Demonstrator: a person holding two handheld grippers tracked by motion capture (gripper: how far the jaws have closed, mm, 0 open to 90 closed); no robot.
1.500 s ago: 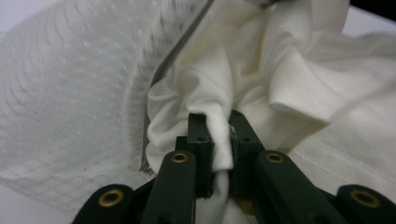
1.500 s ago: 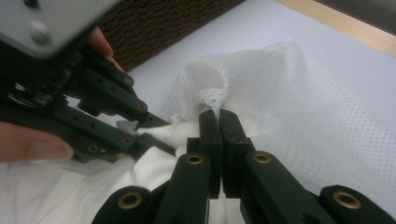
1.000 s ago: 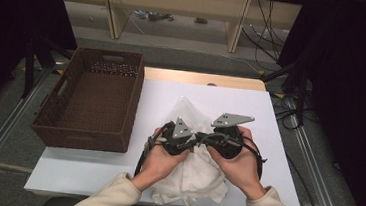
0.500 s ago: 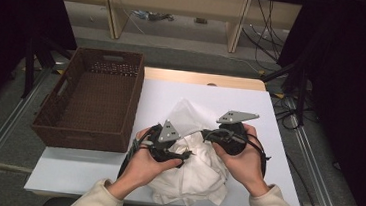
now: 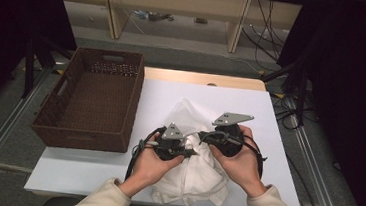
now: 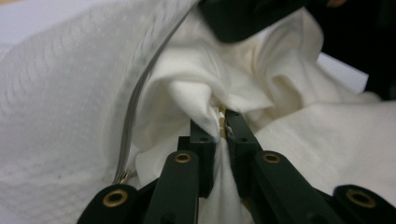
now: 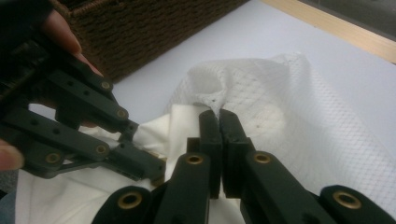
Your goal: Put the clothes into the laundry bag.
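Observation:
A white mesh laundry bag lies on the white table with a white cloth bunched at its mouth, spilling toward the front edge. My left gripper is shut on a fold of the white cloth, beside the bag's grey zipper. My right gripper is shut on the edge of the mesh bag. In the right gripper view, the left gripper sits close by with its tips in the cloth. Both grippers meet over the bag's opening.
A brown wicker basket stands empty at the table's left, touching the board's edge, also seen in the right gripper view as a woven wall. Bare white table lies to the right of the hands. A shelf with cables runs behind.
My left gripper has drawn slightly toward the person with the cloth, then eased back toward the right one. The right gripper has hardly moved on the bag's edge.

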